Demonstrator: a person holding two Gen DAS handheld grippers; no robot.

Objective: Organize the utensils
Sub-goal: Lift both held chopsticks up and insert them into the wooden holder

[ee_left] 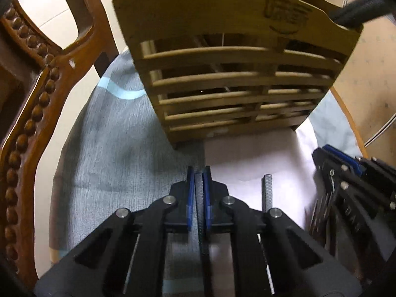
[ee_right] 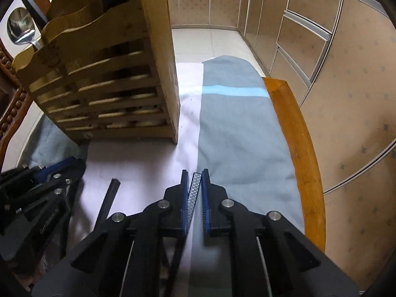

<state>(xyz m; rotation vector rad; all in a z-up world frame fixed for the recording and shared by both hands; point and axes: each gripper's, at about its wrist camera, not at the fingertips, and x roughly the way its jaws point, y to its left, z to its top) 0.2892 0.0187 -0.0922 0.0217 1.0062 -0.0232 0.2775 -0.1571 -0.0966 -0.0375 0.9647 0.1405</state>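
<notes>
Left tool (ee_left: 198,173): pads closed on a dark textured utensil handle (ee_left: 199,198). Right tool (ee_right: 195,177): pads clamped on a silver cross-hatched utensil handle (ee_right: 193,190). Ahead of both: slatted wooden utensil caddy (ee_left: 235,79), burned-in logo on its upper right corner unreadable, standing on the cloth-covered worktop (ee_right: 237,128). Steel spoon (ee_right: 18,26) upright in the caddy's far-left compartment.

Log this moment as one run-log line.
left hand-held gripper: shut on black handle | right hand-held gripper: shut on silver handle | wooden caddy: ahead
</notes>
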